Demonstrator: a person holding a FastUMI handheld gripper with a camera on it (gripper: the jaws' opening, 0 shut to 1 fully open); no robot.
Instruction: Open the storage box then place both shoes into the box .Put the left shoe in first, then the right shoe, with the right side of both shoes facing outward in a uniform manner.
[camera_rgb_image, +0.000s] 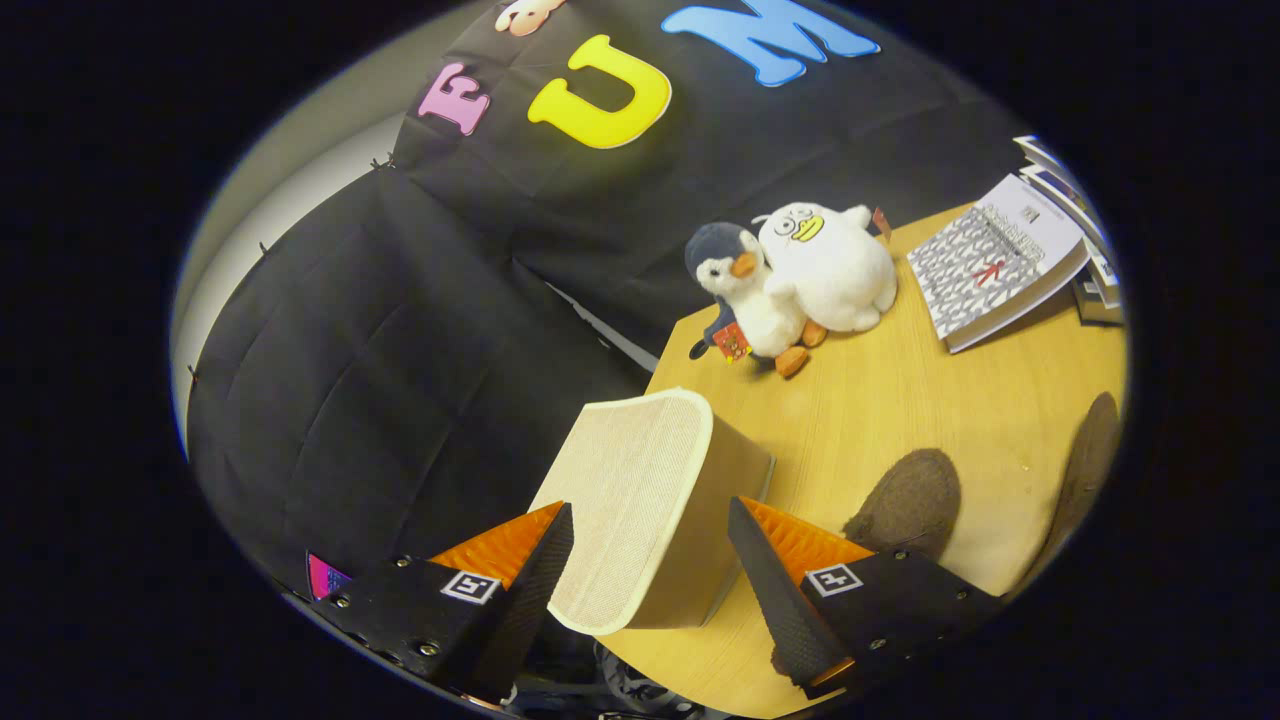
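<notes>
You are at the opening step. Your gripper (650, 560) has its fingers spread either side of the storage box (640, 500). Next, catch its lid.

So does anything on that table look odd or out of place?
Nothing looks damaged or spilled. The beige storage box sits closed at the table's corner, between the open gripper's fingers, which do not press it. Two brown shoes lie beyond, and the plush toys lean together.

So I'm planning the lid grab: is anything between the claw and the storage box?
Nothing visible. The storage box sits right between the open claw fingers, lid closed; both shoes lie off beside it.
</notes>
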